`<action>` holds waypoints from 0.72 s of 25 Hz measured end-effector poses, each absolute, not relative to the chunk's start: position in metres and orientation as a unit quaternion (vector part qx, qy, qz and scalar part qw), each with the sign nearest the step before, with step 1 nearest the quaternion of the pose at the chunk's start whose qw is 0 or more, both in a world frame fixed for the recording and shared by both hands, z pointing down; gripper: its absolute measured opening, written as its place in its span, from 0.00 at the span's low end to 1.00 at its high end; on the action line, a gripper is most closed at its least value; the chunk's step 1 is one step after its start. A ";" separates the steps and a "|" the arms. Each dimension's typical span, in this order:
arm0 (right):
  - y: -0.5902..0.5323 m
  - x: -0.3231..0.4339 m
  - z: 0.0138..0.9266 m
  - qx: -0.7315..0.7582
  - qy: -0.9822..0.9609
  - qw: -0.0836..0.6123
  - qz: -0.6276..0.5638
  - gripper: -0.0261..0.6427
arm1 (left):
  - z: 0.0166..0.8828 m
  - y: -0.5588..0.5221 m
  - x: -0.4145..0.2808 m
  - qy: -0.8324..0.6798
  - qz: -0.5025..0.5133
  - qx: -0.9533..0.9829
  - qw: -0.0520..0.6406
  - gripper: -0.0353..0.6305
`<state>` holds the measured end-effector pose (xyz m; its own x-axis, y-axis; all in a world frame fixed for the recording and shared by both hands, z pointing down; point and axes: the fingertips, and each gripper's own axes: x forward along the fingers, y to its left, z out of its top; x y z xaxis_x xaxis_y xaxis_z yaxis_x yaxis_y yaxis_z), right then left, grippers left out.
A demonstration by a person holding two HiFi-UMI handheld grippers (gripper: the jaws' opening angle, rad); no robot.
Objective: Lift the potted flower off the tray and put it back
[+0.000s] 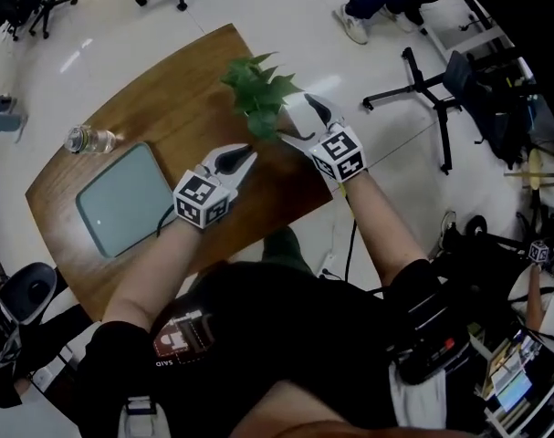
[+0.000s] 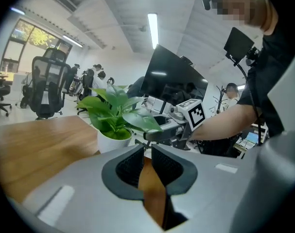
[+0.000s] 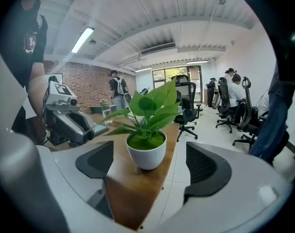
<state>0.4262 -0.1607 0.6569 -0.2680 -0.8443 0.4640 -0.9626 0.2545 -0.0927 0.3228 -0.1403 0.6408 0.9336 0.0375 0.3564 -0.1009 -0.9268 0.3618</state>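
— On the table [image 1: 181, 121], where's the potted flower [image 3: 146, 152]?
— Just ahead of my right gripper [image 3: 148, 166], jaws gaping, untouched, well apart from the tray [image 1: 121, 199]. My left gripper [image 2: 147, 161] is clenched, empty.

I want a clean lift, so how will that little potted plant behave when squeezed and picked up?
The white pot looks glossy and smooth, so it may slip unless gripped firmly. It tapers to a narrow base under tall leaves, so a sideways push would probably tip it. It looks small and likely light; the leaves should just bend.
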 end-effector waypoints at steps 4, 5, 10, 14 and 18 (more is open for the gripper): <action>-0.182 0.422 0.685 0.561 -0.788 0.184 0.172 0.82 | 0.664 -0.138 0.332 -0.022 0.183 0.963 0.196 0.12; -0.189 0.422 0.692 0.558 -0.790 0.190 0.169 0.84 | 0.668 -0.141 0.333 -0.025 0.183 0.963 0.196 0.12; -0.212 0.413 0.710 0.543 -0.801 0.199 0.158 0.85 | 0.684 -0.152 0.328 -0.048 0.189 0.959 0.204 0.12; -0.222 0.399 0.708 0.533 -0.810 0.203 0.134 0.78 | 0.687 -0.156 0.323 -0.060 0.188 0.959 0.204 0.12; -0.223 0.394 0.706 0.529 -0.814 0.201 0.131 0.72 | 0.679 -0.160 0.322 -0.069 0.175 0.961 0.200 0.10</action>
